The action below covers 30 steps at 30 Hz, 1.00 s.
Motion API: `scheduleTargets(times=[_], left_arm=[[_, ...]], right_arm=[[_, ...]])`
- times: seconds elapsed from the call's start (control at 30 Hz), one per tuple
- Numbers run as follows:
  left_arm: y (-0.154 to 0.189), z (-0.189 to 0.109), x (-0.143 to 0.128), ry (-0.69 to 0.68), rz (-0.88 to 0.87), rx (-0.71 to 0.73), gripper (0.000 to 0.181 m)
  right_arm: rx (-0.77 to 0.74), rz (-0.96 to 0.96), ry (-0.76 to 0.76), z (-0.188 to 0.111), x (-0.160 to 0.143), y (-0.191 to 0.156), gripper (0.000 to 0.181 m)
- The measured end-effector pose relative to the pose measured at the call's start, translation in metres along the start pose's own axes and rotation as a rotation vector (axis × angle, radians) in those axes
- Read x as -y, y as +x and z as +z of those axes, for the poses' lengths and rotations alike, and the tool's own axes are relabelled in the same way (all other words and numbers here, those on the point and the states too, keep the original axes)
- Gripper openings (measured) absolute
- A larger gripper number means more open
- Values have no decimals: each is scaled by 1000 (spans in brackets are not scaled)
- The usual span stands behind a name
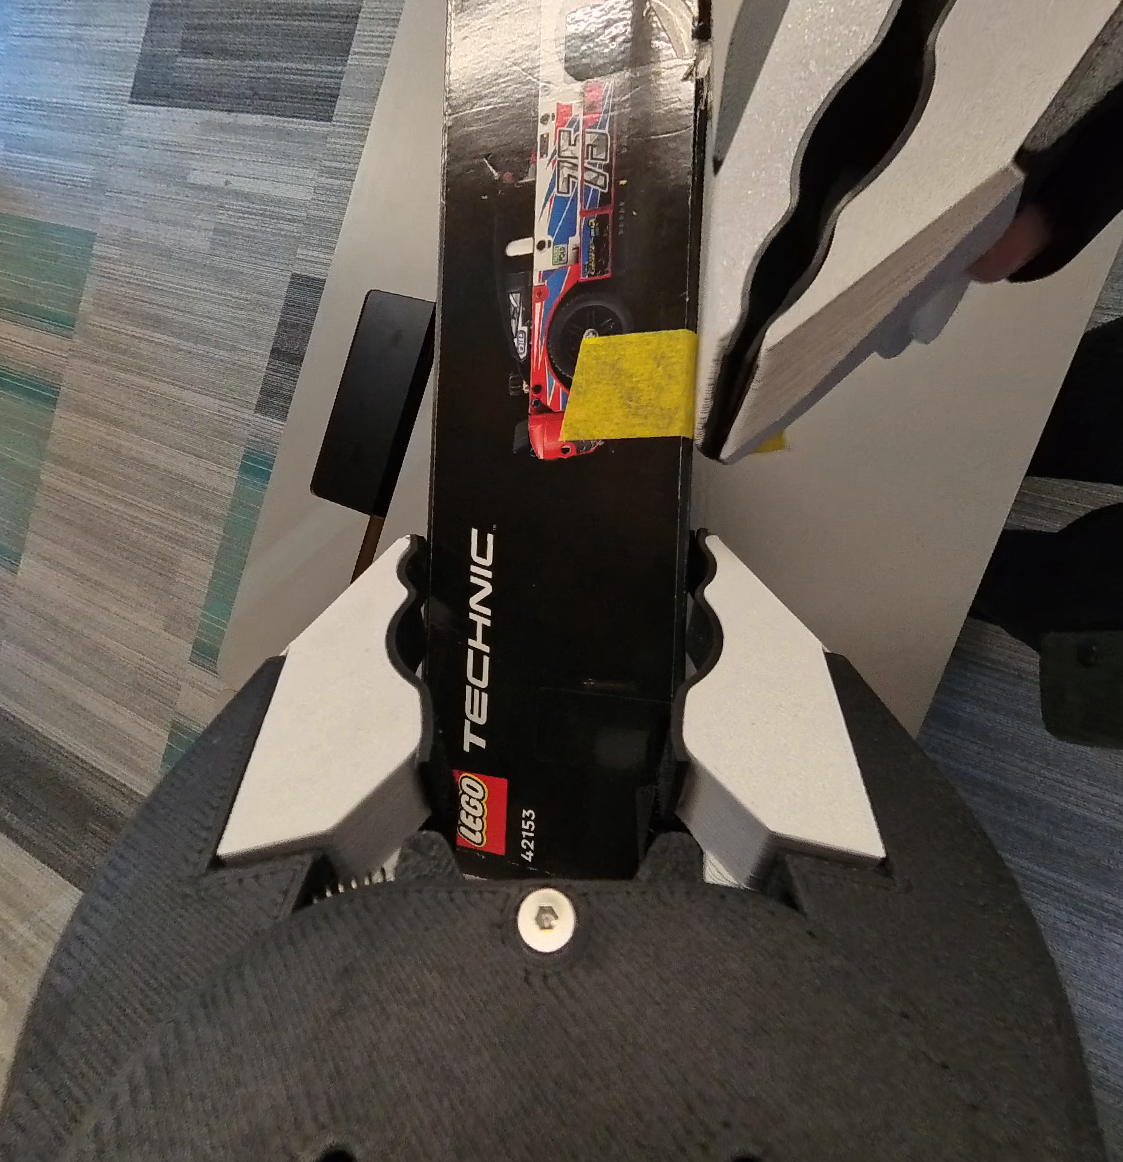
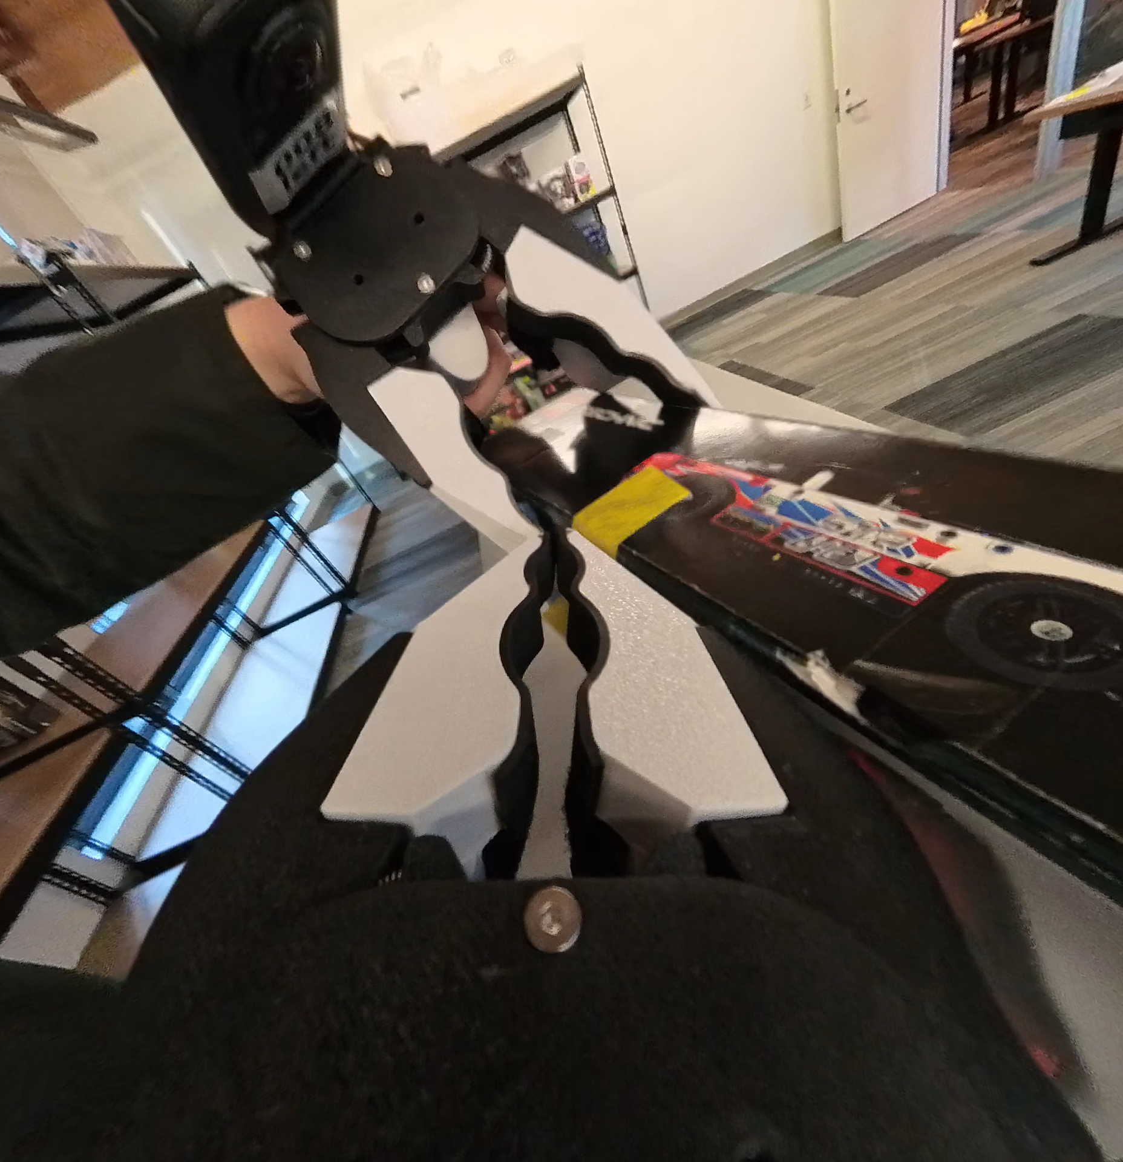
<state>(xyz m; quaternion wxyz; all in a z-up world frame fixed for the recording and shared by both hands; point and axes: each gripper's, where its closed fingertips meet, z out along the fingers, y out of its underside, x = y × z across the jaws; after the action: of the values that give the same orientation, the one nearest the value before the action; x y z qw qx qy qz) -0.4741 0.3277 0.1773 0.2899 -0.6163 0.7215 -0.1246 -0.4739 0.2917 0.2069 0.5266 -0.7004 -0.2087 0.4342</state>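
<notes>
My left gripper (image 1: 559,547) is shut on the narrow side of a long black toy box (image 1: 584,597) printed with a red, white and blue race car, and holds it above a white table (image 1: 829,566). A strip of yellow tape (image 1: 634,390) lies across the box's side and wraps over its right edge. My right gripper (image 1: 716,434) is beside that edge, shut on the tape's loose end (image 1: 774,442). In the right wrist view the right gripper (image 2: 556,541) pinches the yellow end (image 2: 556,613) next to the box (image 2: 923,503). The left gripper (image 2: 584,434) shows beyond it.
A flat black object (image 1: 376,396) lies on the white table left of the box. Striped grey and green carpet (image 1: 106,377) surrounds the table. A wire shelf rack (image 2: 584,188), a desk (image 2: 1099,113) and a white door (image 2: 886,113) stand farther off. A black sleeve (image 2: 106,453) holds the left gripper. My hands' fingertips stand some 5 cm from each other.
</notes>
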Motion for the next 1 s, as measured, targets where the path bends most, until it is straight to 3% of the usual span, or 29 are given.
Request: scheduleTargets(times=[0.5, 0.7, 0.77, 0.87, 1.0], left_arm=[[-3, 1, 0, 2, 2, 4, 83], [0, 0, 0, 7, 10, 7, 84], [1, 0, 0, 5, 11, 7, 84], [1, 0, -1, 6, 10, 10, 84], [0, 0, 0, 4, 8, 12, 84]], right_arm=[[-3, 153, 4, 0, -42, 21, 0], [33, 63, 131, -5, -14, -5, 0], [11, 37, 93, 3, -9, -4, 0], [30, 28, -43, 13, -27, 1, 0], [-19, 16, -75, -3, -39, 18, 0]])
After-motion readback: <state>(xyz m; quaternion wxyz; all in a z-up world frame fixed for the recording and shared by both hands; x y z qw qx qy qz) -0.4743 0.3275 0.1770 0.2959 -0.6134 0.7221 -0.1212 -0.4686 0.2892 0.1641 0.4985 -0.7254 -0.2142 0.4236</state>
